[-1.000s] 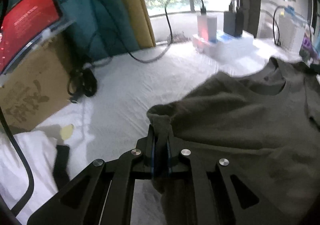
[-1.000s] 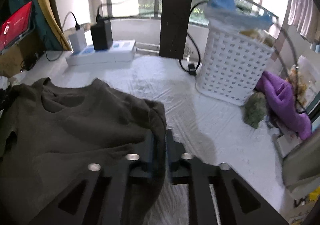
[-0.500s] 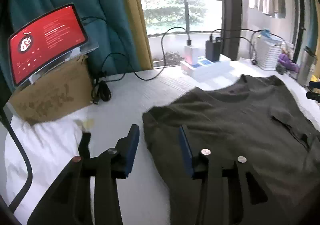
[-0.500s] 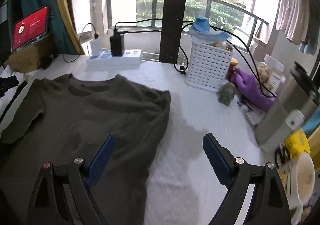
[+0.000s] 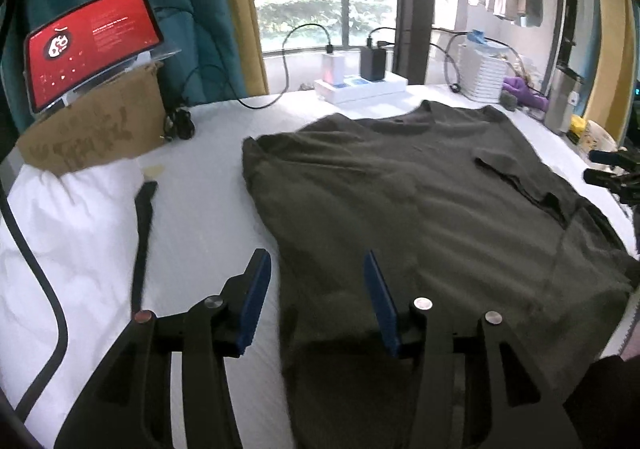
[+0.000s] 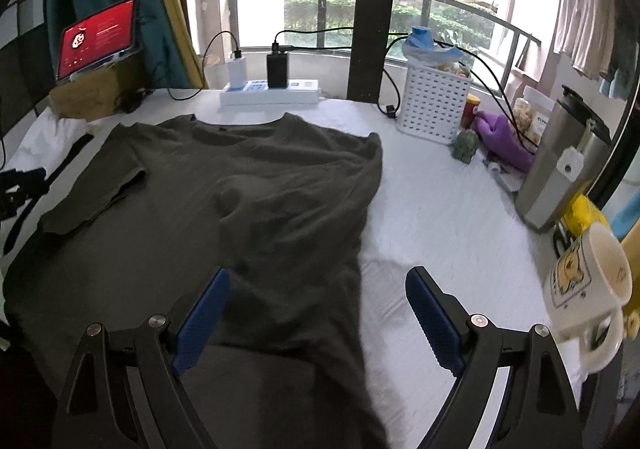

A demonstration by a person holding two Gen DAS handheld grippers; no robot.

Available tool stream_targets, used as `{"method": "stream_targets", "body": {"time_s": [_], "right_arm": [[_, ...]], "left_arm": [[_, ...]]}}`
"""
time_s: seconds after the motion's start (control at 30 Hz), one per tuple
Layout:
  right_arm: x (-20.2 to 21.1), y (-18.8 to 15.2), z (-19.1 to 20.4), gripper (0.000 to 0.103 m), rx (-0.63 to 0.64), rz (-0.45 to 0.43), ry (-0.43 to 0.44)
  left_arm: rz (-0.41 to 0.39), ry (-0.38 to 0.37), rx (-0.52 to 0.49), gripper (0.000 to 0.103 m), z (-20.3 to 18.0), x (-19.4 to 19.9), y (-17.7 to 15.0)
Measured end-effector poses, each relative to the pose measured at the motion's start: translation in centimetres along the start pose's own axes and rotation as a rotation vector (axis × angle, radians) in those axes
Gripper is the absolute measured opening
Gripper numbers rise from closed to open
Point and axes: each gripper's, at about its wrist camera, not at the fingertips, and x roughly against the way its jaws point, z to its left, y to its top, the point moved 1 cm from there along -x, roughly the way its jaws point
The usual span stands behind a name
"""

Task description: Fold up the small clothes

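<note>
A dark olive t-shirt (image 5: 420, 201) lies spread flat on the white sheet (image 5: 200, 189), neckline toward the window. In the right wrist view a sleeve (image 6: 92, 189) of the t-shirt (image 6: 260, 177) lies folded in on its left side. My left gripper (image 5: 316, 261) hovers over the shirt's left edge near the hem, its jaws opening, touching no cloth. Open wide, my right gripper (image 6: 319, 277) hangs above the shirt's right edge, and nothing is pinched. Each gripper shows at the rim of the other's view: the right gripper (image 5: 612, 169), the left gripper (image 6: 20, 185).
At the back left a red-screen tablet (image 5: 92, 45) rests on a cardboard box (image 5: 92, 129), beside a power strip with chargers (image 5: 360, 85). A black strap (image 5: 142, 229) crosses white cloth. Right side holds a white basket (image 6: 434, 101), purple cloth (image 6: 504, 137), steel flask (image 6: 560, 169) and mug (image 6: 588, 281).
Both grippers let go of the shirt's shoulder corners, opened, and drew back toward the hem. The shirt now lies flat and still.
</note>
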Motion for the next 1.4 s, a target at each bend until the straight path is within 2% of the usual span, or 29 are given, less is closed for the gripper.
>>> {"method": "stream_targets", "body": {"time_s": [0.27,0.37,0.53,0.8,0.9,0.97,1.0,1.03,1.07,1.1,1.17,1.3,1.37,1.4], "right_arm": [[1.7,-2.3,2.1,0.090,0.018,0.004,0.017],[2.1,-3.3,2.6,0.083,0.009,0.013,0.029],[2.1,-5.1,2.9,0.071,-0.021,0.035,0.047],[0.3,-6.9,1.6,0.066,-0.071,0.087,0.038],[-0.6,-6.9,1.2,0.066,-0.083,0.111,0.065],[-0.9,-6.9,1.6,0.056,-0.065,0.104,0.066],[-0.9,-6.8,1.9,0.042,-0.053,0.103,0.066],[-0.8,-6.7,2.2,0.022,-0.044,0.101,0.065],[-0.7,-6.6,2.5,0.010,-0.032,0.099,0.063],[-0.5,-6.6,2.9,0.006,-0.013,0.092,0.050],[0.4,-6.3,3.6,0.006,0.022,0.071,0.026],[3.5,-4.9,2.6,0.005,0.013,-0.022,-0.038],[5.3,-4.0,1.7,0.005,0.001,-0.069,-0.068],[6.0,-3.7,1.3,0.005,0.001,-0.085,-0.079]], "left_arm": [[0.013,-0.081,-0.027,0.049,-2.6,2.4,-3.1],[0.032,-0.109,-0.017,0.049,-3.0,2.8,-4.3],[0.049,-0.118,-0.017,0.049,-3.4,3.0,-5.6],[0.037,-0.127,-0.019,0.049,-3.7,3.5,-6.0],[0.032,-0.130,-0.023,0.049,-3.7,3.8,-6.1],[0.032,-0.128,-0.019,0.049,-3.5,3.8,-6.1],[0.032,-0.126,-0.018,0.049,-3.4,3.8,-6.2],[0.031,-0.126,-0.015,0.049,-3.4,3.9,-6.2],[0.031,-0.129,-0.015,0.049,-3.4,3.9,-6.3],[0.031,-0.133,-0.016,0.049,-3.4,3.9,-6.3],[0.034,-0.152,-0.023,0.049,-3.7,4.0,-6.5],[0.047,-0.219,-0.038,0.051,-4.5,4.1,-6.9],[0.053,-0.259,-0.043,0.060,-5.0,4.2,-7.1],[0.058,-0.282,-0.048,0.062,-5.3,4.2,-7.2]]}}
